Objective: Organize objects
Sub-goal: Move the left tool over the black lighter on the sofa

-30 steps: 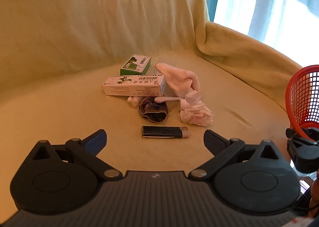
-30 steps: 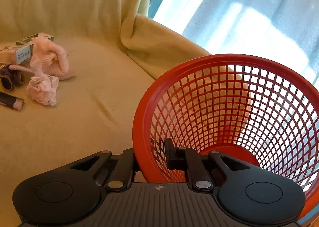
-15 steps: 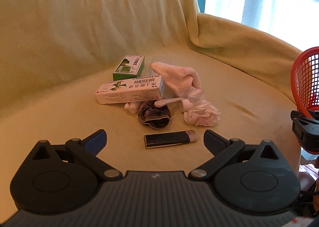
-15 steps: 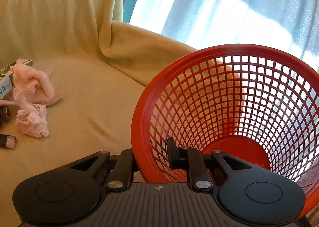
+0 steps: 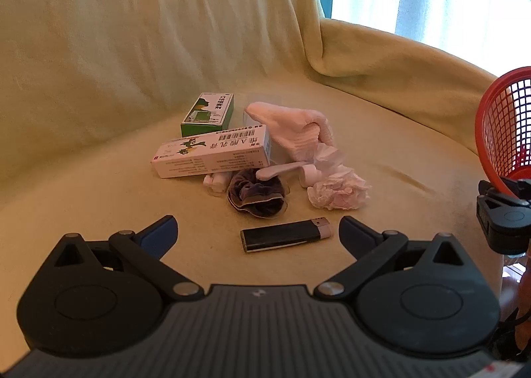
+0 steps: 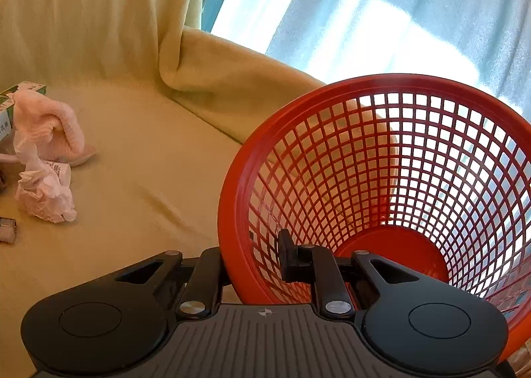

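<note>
My left gripper [image 5: 257, 232] is open, low over the seat, with a black lighter [image 5: 284, 234] lying between its fingertips. Behind it lie a dark scrunchie [image 5: 257, 193], a crumpled tissue [image 5: 337, 189], a pink sock [image 5: 292, 132], a white carton [image 5: 212, 154] and a green box [image 5: 208, 114]. My right gripper [image 6: 252, 258] is shut on the rim of a red mesh basket [image 6: 391, 185], tilted at the seat's right edge. The basket [image 5: 504, 132] also shows at the right of the left wrist view.
Everything lies on a chair seat [image 5: 99, 198] covered in pale yellow cloth, with a tall backrest [image 5: 149, 29] and a draped armrest [image 5: 398, 72]. A curtained window [image 6: 381, 13] is behind. The seat's right edge drops off near the basket.
My left gripper has moved closer to the pile, and the lighter now lies between its fingertips. My right gripper has carried the basket a little leftward and turned its mouth more open to view.
</note>
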Demonstrator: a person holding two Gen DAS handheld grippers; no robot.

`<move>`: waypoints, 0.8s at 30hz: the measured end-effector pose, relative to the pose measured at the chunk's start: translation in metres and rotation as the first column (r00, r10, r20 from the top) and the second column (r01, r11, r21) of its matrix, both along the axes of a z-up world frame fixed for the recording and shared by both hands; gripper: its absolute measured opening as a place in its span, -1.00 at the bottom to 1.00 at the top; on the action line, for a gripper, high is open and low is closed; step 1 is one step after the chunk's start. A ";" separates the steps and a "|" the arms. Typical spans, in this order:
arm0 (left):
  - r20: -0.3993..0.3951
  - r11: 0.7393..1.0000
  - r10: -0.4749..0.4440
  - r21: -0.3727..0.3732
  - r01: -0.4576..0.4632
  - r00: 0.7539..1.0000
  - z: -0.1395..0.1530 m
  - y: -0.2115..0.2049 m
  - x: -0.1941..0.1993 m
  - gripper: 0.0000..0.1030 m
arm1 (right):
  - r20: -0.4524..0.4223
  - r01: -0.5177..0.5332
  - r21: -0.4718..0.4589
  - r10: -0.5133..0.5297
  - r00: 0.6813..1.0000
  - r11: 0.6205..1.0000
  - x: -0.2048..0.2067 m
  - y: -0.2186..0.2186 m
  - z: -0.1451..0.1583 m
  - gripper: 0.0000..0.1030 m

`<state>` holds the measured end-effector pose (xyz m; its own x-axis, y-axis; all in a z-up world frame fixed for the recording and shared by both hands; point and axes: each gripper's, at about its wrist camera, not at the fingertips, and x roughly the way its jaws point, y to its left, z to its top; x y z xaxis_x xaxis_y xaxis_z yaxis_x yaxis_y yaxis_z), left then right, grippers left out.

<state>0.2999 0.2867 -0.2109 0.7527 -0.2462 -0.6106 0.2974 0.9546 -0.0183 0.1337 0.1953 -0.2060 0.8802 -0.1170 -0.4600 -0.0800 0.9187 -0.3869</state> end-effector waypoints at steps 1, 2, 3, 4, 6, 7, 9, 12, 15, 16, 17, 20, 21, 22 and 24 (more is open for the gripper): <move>0.001 1.000 -0.008 0.004 0.008 1.000 -0.001 0.000 0.001 0.97 | 0.003 0.005 -0.005 -0.005 1.000 1.000 0.001 0.002 -0.001 -0.76; 0.004 1.000 -0.019 0.004 0.019 1.000 -0.002 0.001 0.001 0.97 | 0.006 0.010 -0.008 -0.010 1.000 1.000 0.002 0.003 -0.002 -0.76; 0.004 0.999 -0.034 0.000 0.034 0.999 -0.003 0.001 0.002 0.97 | 0.010 0.016 -0.007 -0.016 1.000 1.000 0.001 0.003 -0.003 -0.76; 0.004 0.999 -0.048 -0.002 0.048 0.999 -0.004 0.001 0.003 0.97 | 0.013 0.019 -0.003 -0.019 1.000 1.000 0.002 0.003 -0.003 -0.76; 0.001 0.997 -0.074 0.006 0.074 0.997 -0.006 0.000 0.006 0.97 | 0.018 0.025 0.005 -0.025 1.000 1.000 0.002 0.002 -0.003 -0.76; -0.001 0.996 -0.088 0.008 0.088 0.996 -0.007 0.000 0.007 0.97 | 0.021 0.028 0.010 -0.028 0.999 1.000 0.001 0.001 -0.003 -0.76; -0.014 0.993 -0.114 0.018 0.114 0.993 -0.011 -0.002 0.011 0.97 | 0.023 0.030 0.015 -0.030 0.999 0.999 0.002 0.000 -0.002 -0.76; -0.024 0.984 -0.175 0.037 0.176 0.984 -0.016 -0.006 0.015 0.97 | 0.021 0.029 0.011 -0.030 0.999 1.000 0.003 0.001 -0.003 -0.76; -0.041 0.968 -0.222 0.110 0.225 0.974 -0.019 -0.012 0.020 0.90 | 0.020 0.030 0.009 -0.030 0.999 1.000 0.004 0.002 -0.003 -0.76; -0.046 0.960 -0.247 0.121 0.251 0.968 -0.020 -0.013 0.023 0.83 | 0.020 0.030 0.008 -0.030 0.999 1.000 0.004 0.003 -0.003 -0.76; -0.056 0.954 -0.265 0.131 0.271 0.963 -0.021 -0.014 0.026 0.81 | 0.019 0.030 0.007 -0.030 0.999 1.000 0.005 0.003 -0.003 -0.76; -0.095 0.956 -0.230 0.162 0.243 0.968 -0.024 -0.014 0.038 0.79 | 0.021 0.031 0.006 -0.031 0.999 1.000 0.004 0.002 -0.003 -0.76; -0.112 0.968 -0.174 0.164 0.191 0.978 -0.024 -0.013 0.042 0.78 | 0.021 0.031 0.006 -0.032 0.999 0.999 0.004 0.002 -0.003 -0.76; -0.126 0.980 -0.142 0.122 0.157 0.982 -0.022 -0.011 0.044 0.78 | 0.021 0.032 0.006 -0.032 0.999 0.999 0.004 0.002 -0.003 -0.76; -0.148 0.996 -0.087 0.014 0.090 0.985 -0.019 -0.008 0.044 0.79 | 0.023 0.033 0.008 -0.034 0.999 0.999 0.003 0.002 -0.003 -0.76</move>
